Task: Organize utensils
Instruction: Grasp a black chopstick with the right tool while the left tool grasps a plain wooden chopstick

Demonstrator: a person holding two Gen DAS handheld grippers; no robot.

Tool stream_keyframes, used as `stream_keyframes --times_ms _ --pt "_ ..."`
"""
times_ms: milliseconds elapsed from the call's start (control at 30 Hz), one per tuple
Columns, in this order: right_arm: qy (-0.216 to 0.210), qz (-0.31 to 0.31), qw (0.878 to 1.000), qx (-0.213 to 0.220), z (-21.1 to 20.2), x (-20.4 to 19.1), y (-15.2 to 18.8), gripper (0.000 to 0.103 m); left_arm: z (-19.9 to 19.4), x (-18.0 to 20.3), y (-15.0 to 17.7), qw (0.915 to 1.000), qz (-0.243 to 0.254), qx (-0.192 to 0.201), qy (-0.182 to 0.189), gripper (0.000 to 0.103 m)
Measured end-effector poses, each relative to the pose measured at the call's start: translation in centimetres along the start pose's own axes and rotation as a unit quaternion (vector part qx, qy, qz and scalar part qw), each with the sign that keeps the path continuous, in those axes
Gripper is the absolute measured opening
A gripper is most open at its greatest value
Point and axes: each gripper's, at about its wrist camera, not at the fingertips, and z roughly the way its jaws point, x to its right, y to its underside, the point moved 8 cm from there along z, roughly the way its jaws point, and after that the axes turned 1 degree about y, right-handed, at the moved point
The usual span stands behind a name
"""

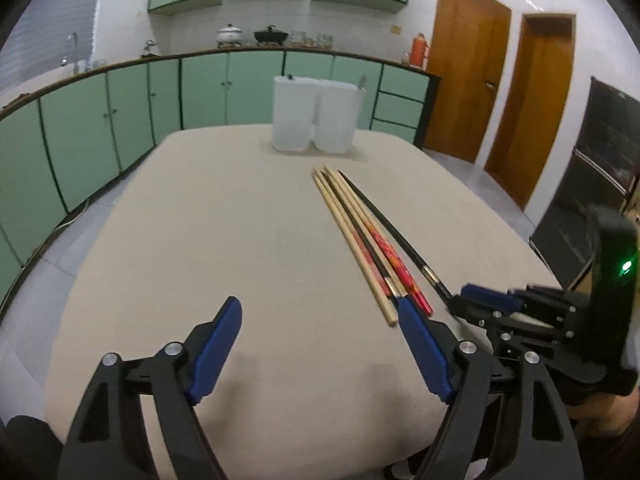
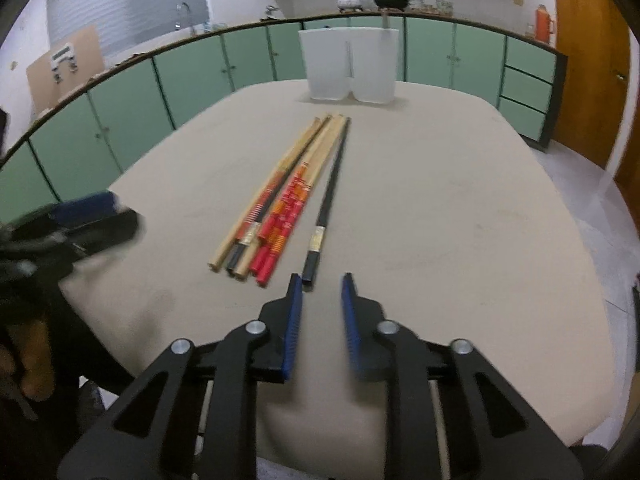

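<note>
A bundle of chopsticks (image 2: pixel 280 196) lay on the beige table (image 2: pixel 460 220), running from the lower centre of the right wrist view up toward the two white containers (image 2: pixel 350 64) at the table's far edge. Pale wooden sticks and red-patterned ones lay side by side, touching, while a single black chopstick (image 2: pixel 330 200) lay just beside them on the right, its near end closest to the bottom of the frame. The right gripper (image 2: pixel 322 286) sat low in that view with its blue fingers (image 2: pixel 294 320) set narrow, nothing gripped between them, and the black stick's near end just ahead of the left fingertip. In the left wrist view the left gripper (image 1: pixel 318 314) stood wide, its right finger's tip just beside the bundle's near ends; whether it touched them could not be told. The table to the left of the bundle was bare across to its rounded left edge, and to the right of the black stick bare cloth ran to the right edge. Green cabinets (image 1: pixel 100 120) curved behind the table, with wooden doors (image 1: pixel 464 80) at upper right.
</note>
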Motion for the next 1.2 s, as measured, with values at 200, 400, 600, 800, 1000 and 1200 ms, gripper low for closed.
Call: stream_keyframes --times_ms 200,400,600,800,1000,1200 --pt "-0.006 -0.005 1.000 0.001 1.0 0.5 -0.3 0.017 1.7 0.6 0.3 0.9998 0.009 -0.015 0.001 0.068" --pt "0.017 0.019 1.000 0.010 0.7 3.0 -0.3 0.006 3.0 1.8 0.9 0.9995 0.018 -0.026 0.008 0.063" --pt "0.012 0.026 1.000 0.011 0.4 3.3 0.0 0.006 4.8 2.5 0.9 0.9991 0.026 -0.032 -0.012 0.062" --pt "0.011 0.029 0.999 0.012 0.5 3.3 -0.1 0.006 4.8 2.0 0.9 0.9992 0.024 -0.025 -0.021 0.045" --pt "0.015 0.030 0.999 0.013 0.6 3.1 -0.1 0.007 4.5 1.4 1.1 0.9990 0.028 -0.019 -0.030 0.033" --pt "0.035 0.019 0.999 0.023 0.8 2.5 -0.2 0.006 4.6 0.2 0.8 0.9995 0.004 -0.005 -0.032 0.007"
